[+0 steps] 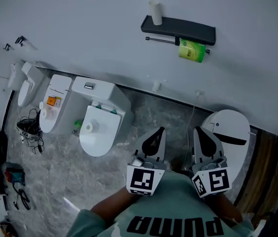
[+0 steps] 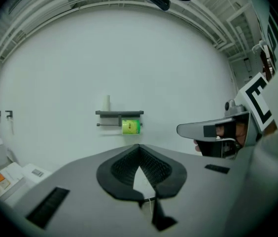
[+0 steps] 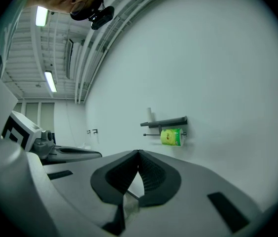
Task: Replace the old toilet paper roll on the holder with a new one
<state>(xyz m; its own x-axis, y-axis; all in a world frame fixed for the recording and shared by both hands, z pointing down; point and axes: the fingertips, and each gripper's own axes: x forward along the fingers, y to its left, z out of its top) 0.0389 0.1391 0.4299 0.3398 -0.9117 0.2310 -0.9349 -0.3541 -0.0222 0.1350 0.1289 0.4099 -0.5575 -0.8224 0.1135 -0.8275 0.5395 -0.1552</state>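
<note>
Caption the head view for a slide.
Left gripper and right gripper, both shut and empty, face the wall holder carrying a green-wrapped roll, a pale tube standing on its shelf.

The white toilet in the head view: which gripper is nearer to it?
Left. The left gripper is just right of the toilet; the right gripper is farther right, beside the white bin.

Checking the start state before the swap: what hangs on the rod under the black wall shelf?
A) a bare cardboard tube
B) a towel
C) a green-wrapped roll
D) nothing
C: a green-wrapped roll hangs on the rod under the black shelf, while the pale tube stands on top of the shelf's left end.
</note>
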